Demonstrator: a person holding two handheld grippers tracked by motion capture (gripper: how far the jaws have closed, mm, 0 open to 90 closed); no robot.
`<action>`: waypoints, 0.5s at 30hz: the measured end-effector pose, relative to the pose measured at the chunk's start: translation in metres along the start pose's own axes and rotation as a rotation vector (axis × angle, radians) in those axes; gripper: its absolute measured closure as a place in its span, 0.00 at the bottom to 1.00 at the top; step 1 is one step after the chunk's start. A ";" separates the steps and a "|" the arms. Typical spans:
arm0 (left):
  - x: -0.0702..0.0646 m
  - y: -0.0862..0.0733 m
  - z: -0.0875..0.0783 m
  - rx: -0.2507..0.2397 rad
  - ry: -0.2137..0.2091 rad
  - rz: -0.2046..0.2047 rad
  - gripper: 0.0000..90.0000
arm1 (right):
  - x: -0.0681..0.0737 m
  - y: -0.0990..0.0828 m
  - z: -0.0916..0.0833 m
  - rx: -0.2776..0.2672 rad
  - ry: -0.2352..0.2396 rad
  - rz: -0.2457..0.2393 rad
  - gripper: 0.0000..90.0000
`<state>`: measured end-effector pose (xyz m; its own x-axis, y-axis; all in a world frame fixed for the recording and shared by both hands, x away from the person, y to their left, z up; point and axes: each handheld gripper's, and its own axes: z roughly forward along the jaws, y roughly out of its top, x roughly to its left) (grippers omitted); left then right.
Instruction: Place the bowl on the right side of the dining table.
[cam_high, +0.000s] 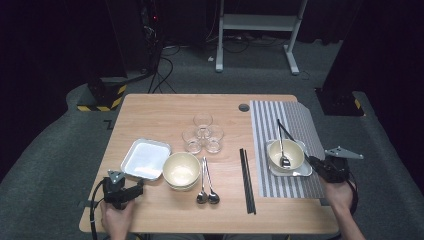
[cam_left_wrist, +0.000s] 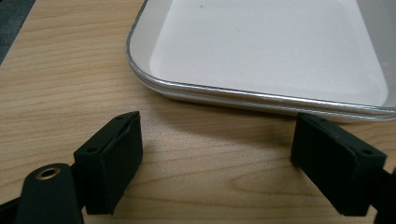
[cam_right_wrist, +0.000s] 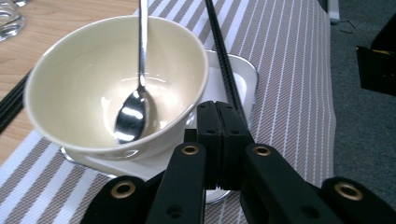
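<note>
On the worktop (cam_high: 150, 107) we count three glasses (cam_high: 202, 134), two bowls, two trays, three spoons and two pairs of chopsticks. Our right tongs (cam_right_wrist: 218, 140) are pressed together, empty, just right of the bowl (cam_right_wrist: 93, 79) on the striped mat (cam_high: 300, 120). Our left tongs (cam_left_wrist: 219, 163) gape wide just near of the empty tray (cam_left_wrist: 261, 46). We read no writing.

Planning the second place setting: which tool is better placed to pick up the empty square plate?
Left. The left tool sits open right beside the empty square plate, jaws facing its rim. The right tool is shut, across the table by the bowl on the striped mat.
</note>
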<state>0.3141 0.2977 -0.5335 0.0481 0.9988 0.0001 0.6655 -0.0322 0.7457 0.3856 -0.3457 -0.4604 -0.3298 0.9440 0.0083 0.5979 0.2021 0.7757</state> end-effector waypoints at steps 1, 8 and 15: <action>0.000 0.000 0.000 0.000 0.000 0.000 0.19 | 0.001 -0.001 -0.001 -0.006 0.009 0.010 0.99; 0.000 0.000 0.000 0.000 0.000 0.001 0.19 | 0.011 -0.013 -0.012 -0.042 0.009 0.065 0.99; 0.000 0.000 0.000 0.000 -0.005 0.004 0.19 | 0.031 -0.009 -0.021 -0.051 0.012 0.051 1.00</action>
<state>0.3141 0.2974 -0.5335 0.0545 0.9985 -0.0005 0.6651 -0.0359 0.7459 0.3546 -0.3236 -0.4536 -0.3093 0.9493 0.0559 0.5765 0.1405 0.8049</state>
